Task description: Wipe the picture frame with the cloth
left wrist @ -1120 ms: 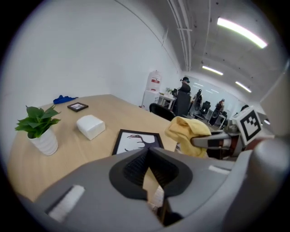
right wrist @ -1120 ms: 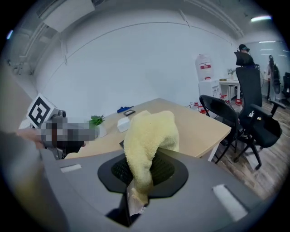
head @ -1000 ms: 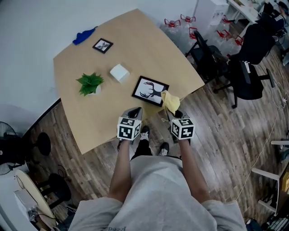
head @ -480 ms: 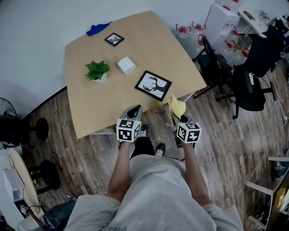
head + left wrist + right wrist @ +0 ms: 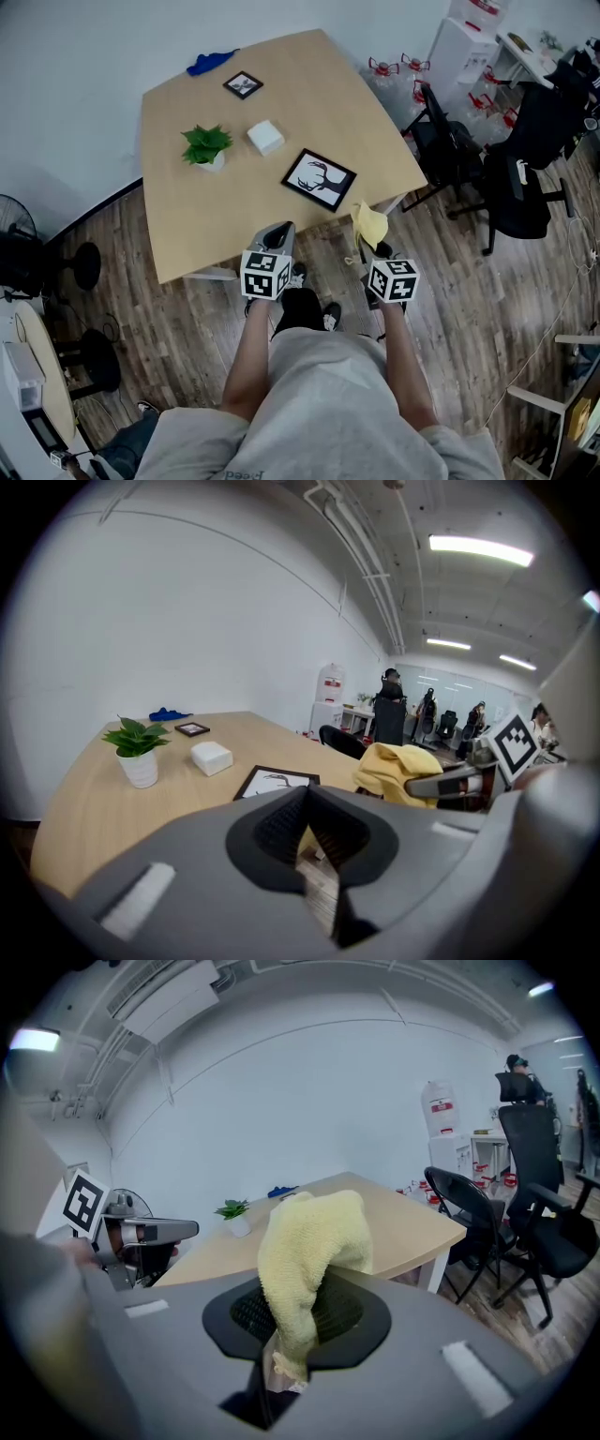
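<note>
Head view: both grippers are held off the near edge of the table (image 5: pixel 187 234), over the floor. The frame (image 5: pixel 319 180) lies flat on the table, ahead of and between the two, its long axis slanting across the line of approach. The cloth (image 5: pixel 368 223) is carried by the right gripper (image 5: pixel 370 246), which is judged the nearer to the frame's near corner.

Left gripper view: the left gripper (image 5: pixel 309 841) is seen with its jaws drawn together and nothing held. The frame lies just beyond them, slightly left, and the cloth is off to the right.

Right gripper view: the jaws are clamped on the cloth's lower end, with the rest bunched above them. The frame itself is not made out here. A reach forward and left is called for.
</note>
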